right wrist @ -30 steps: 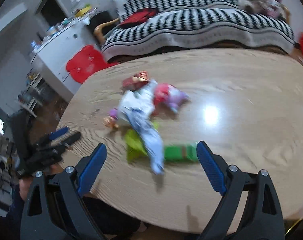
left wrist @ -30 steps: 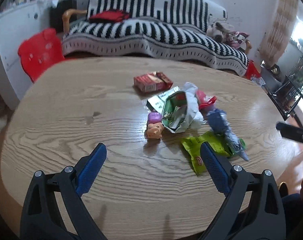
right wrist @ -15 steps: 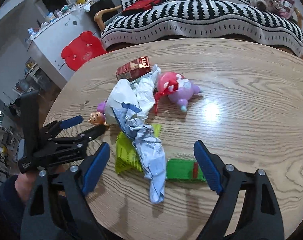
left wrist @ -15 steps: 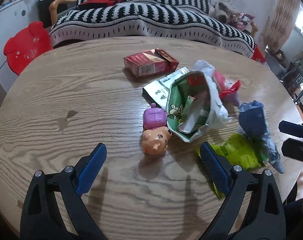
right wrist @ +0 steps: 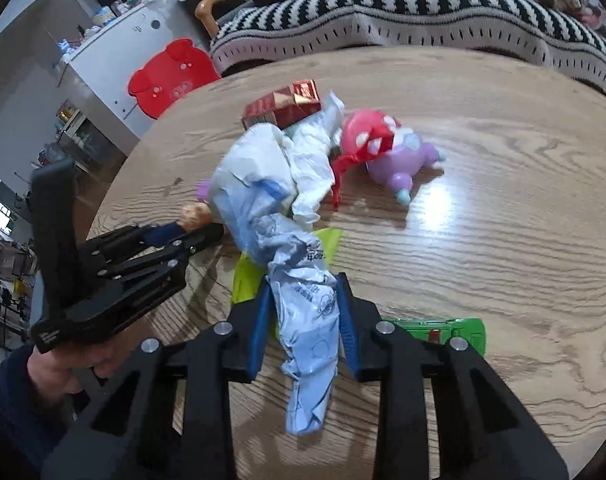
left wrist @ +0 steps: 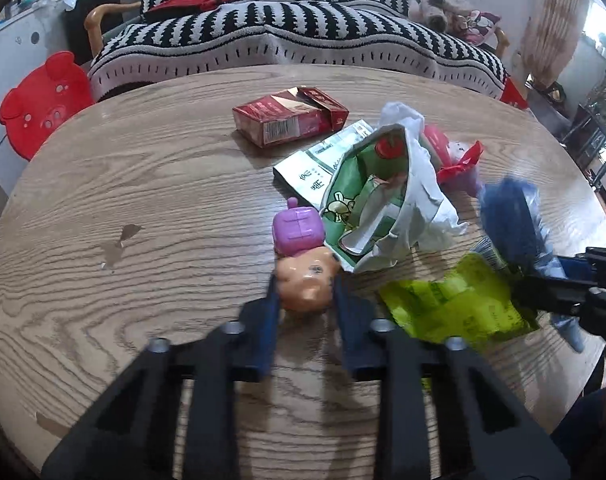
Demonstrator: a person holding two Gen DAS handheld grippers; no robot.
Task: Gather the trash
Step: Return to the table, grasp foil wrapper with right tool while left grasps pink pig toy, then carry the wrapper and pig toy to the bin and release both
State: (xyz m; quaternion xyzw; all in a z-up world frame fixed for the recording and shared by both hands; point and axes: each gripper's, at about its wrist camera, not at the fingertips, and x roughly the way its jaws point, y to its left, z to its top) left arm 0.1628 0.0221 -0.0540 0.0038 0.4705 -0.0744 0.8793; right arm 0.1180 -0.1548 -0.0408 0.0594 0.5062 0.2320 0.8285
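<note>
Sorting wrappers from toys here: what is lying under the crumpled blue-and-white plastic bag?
Under the plastic bag a yellow-green wrapper sticks out, lying on the table. A green packet shows beside it. Anything else beneath the bag is covered.

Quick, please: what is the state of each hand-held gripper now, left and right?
Left hand-held gripper: just closed on the orange pig toy.
Right hand-held gripper: just closed on the crumpled blue-white wrapper.

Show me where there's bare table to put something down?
Bare wood lies left of the red box and pig toy, out to the table edge, and right of the purple toy. The middle is crowded with wrappers.
</note>
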